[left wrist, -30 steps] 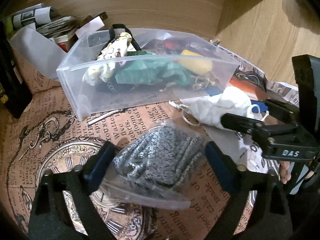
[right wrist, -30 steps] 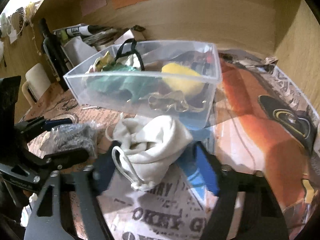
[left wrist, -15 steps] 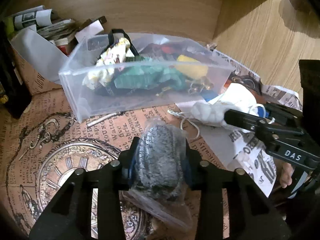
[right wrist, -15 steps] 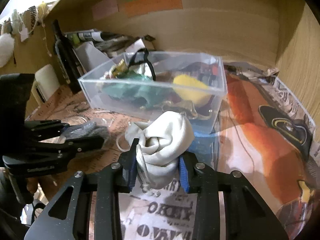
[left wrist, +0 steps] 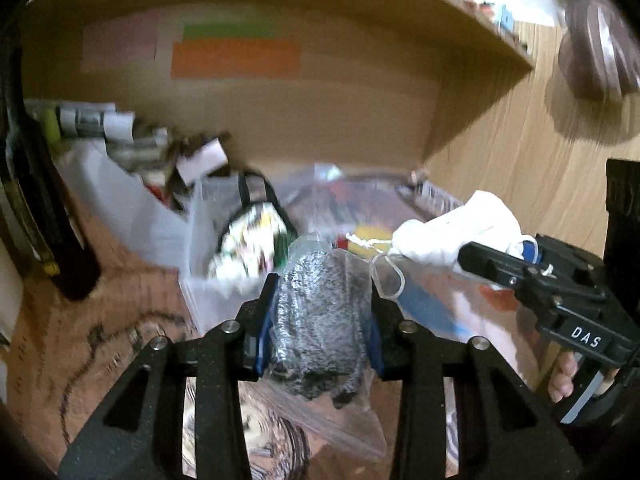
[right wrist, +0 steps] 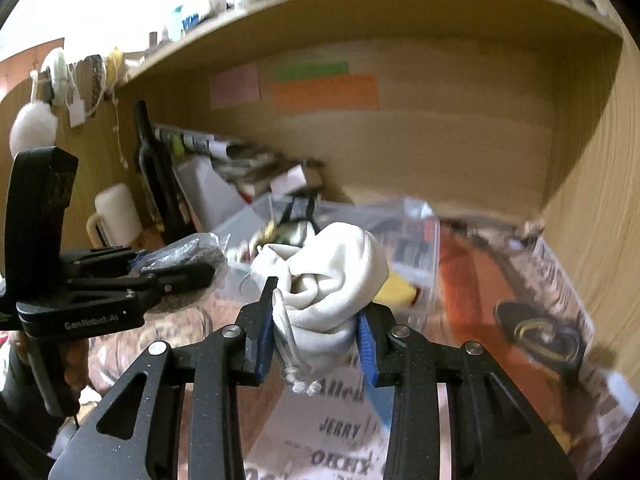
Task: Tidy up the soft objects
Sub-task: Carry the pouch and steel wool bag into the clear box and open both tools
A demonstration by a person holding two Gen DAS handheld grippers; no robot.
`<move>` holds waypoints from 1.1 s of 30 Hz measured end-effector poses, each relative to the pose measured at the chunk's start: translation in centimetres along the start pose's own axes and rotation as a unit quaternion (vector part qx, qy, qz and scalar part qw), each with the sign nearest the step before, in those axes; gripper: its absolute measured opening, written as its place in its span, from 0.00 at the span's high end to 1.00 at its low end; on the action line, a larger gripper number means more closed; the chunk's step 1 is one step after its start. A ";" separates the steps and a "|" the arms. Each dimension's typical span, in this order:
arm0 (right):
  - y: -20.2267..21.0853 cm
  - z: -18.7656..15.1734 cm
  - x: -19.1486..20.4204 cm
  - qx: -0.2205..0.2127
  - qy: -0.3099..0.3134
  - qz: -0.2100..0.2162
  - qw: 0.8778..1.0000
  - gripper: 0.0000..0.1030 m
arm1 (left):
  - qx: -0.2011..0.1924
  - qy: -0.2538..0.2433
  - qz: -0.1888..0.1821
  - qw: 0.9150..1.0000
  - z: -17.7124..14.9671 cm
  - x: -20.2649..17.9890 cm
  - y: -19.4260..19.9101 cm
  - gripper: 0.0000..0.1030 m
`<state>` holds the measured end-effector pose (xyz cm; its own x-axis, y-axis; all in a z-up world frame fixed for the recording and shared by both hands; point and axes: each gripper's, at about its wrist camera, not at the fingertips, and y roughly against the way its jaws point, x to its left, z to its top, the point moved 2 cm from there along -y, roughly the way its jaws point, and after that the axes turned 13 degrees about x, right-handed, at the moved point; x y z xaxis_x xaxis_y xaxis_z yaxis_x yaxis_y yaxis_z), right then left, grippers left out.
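My left gripper (left wrist: 320,312) is shut on a grey knitted item in a clear plastic bag (left wrist: 320,320), held off the table in front of the clear plastic bin (left wrist: 208,300). It also shows at the left of the right wrist view (right wrist: 180,256). My right gripper (right wrist: 316,320) is shut on a white cloth drawstring pouch (right wrist: 332,280), lifted just before the bin (right wrist: 416,240). The pouch also shows in the left wrist view (left wrist: 456,232). The bin holds several soft things, among them a yellow one (left wrist: 368,236) and a patterned one (left wrist: 248,236).
A dark bottle (right wrist: 152,184), a white mug (right wrist: 116,216) and stacked papers (right wrist: 240,160) stand at the back left. A wooden back wall with coloured notes (right wrist: 324,92), a shelf above and a side wall on the right enclose the space. Printed paper (right wrist: 344,432) covers the table.
Both grippers closed on their items and lifted them off the table toward the bin. The views have tilted upward and are motion-blurred.
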<state>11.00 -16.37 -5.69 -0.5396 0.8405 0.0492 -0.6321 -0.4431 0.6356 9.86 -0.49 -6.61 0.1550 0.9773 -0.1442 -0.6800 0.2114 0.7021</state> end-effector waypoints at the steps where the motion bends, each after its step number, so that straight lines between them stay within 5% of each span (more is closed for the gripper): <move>1: 0.2 0.4 -0.1 -0.007 0.001 -0.002 1.000 0.69 | -0.008 0.000 -0.001 1.000 0.6 0.0 0.3 0.63; 7: 0.2 2.7 -0.5 -0.034 0.002 -0.010 0.999 0.69 | -0.043 -0.007 0.010 0.999 3.8 -0.1 1.1 0.63; 14: -1.4 4.6 -1.6 -0.036 -0.007 -0.018 0.999 0.69 | -0.039 -0.004 0.011 0.999 6.8 0.2 -0.5 0.63; 33: -10.5 5.7 -5.7 0.064 -0.039 -0.033 0.997 0.69 | 0.057 -0.007 0.029 0.998 10.2 0.6 -11.6 0.63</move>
<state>23.85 -14.73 -8.24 -0.4510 0.8904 0.0616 -0.5855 -0.3473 0.7325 25.11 -2.41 -7.73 0.1280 0.9876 -0.0912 -0.6022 0.1504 0.7840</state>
